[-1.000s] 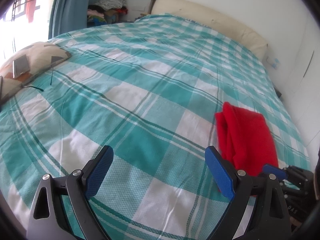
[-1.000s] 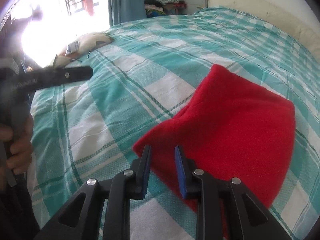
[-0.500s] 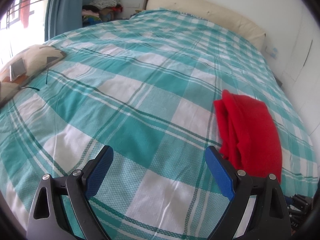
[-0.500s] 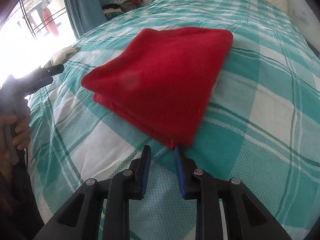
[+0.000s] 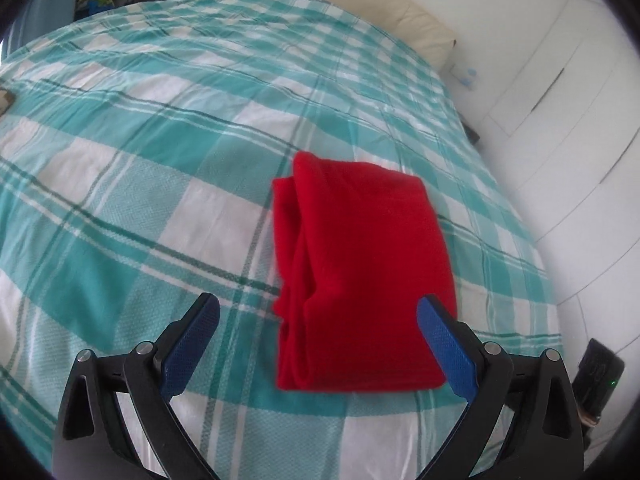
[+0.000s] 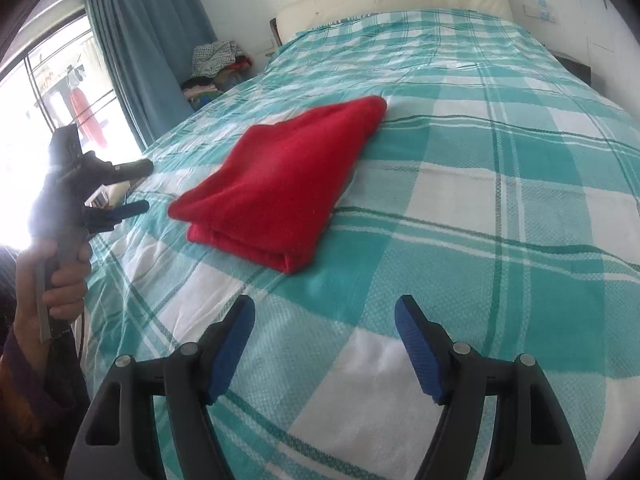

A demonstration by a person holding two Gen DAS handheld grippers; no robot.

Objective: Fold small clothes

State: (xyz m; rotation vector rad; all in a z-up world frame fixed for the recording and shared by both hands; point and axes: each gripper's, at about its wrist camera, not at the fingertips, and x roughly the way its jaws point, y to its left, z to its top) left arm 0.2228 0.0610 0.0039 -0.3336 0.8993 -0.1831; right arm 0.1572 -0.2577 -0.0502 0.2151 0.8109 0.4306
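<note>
Red cloth (image 5: 360,272) lies folded in neat layers on checked bedspread (image 5: 160,160).

Red garment (image 5: 360,272): soft matt fleecy cloth; bedsheet (image 5: 168,168): woven checked cotton with visible grain; claw (image 6: 324,344) pads (image 6: 416,356): blue dimpled rubber on matt black plastic arms.

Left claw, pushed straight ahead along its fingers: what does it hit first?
Probably the folded red garment, which lies between the open left claw fingers' line on the checked bedspread; depth is unclear.
</note>
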